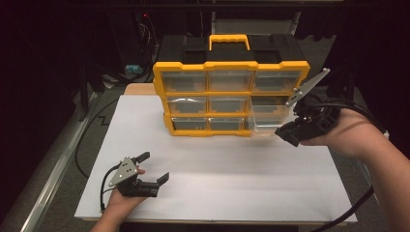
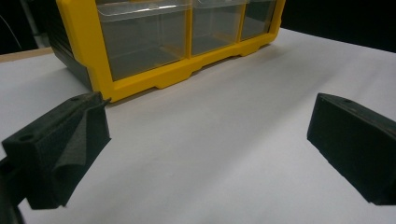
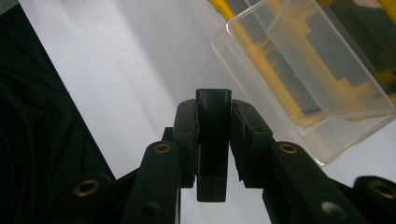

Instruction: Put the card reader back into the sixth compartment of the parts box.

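At the organizer (image 1: 231, 92), my right claw (image 1: 286, 135) pinches a clear drawer's (image 1: 267, 119) tab.
Gripped there so the drawer slides free; left claw (image 1: 153, 169) rests spread on the bench (image 1: 241, 183).

Black left gripper (image 1: 153, 167), right gripper (image 1: 286, 134); grey three-cornered plates, brass screws, trailing black cables; ribbed fingers (image 2: 60, 149).

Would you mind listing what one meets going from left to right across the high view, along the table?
Left gripper, fingers apart over the white sheet → yellow drawer cabinet → clear drawer pulled out of the cabinet's right column → right gripper holding that drawer by a black piece.
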Demonstrator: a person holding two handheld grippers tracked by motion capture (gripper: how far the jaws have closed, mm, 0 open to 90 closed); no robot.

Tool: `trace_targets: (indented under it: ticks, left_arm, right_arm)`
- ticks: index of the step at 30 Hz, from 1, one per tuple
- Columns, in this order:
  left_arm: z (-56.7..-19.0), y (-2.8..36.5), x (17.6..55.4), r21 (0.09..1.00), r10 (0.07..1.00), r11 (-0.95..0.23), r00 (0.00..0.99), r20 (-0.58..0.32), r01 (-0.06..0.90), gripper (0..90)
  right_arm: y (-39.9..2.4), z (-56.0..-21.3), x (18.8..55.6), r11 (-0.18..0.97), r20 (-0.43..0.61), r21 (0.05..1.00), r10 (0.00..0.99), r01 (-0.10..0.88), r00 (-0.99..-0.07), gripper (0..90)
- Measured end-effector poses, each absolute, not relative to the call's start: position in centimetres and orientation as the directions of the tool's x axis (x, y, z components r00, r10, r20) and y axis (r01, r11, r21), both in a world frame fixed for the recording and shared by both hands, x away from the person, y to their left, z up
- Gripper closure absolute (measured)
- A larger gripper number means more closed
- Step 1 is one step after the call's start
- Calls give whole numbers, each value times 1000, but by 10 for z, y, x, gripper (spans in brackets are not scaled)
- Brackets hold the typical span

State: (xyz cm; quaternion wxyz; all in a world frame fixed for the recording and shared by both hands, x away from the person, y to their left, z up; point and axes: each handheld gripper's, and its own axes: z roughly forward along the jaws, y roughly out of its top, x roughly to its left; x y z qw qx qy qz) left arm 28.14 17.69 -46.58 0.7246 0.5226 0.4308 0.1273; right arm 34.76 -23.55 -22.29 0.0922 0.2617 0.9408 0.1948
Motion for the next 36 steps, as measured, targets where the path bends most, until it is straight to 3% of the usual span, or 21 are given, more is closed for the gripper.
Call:
trace_targets:
  ticks: [36]
  left_arm:
    - [-466, 177, 281, 866, 630, 422, 599, -494, 270, 3]
  right_arm:
    - [-217, -218, 398, 783, -104, 406, 551, 471, -828, 740]
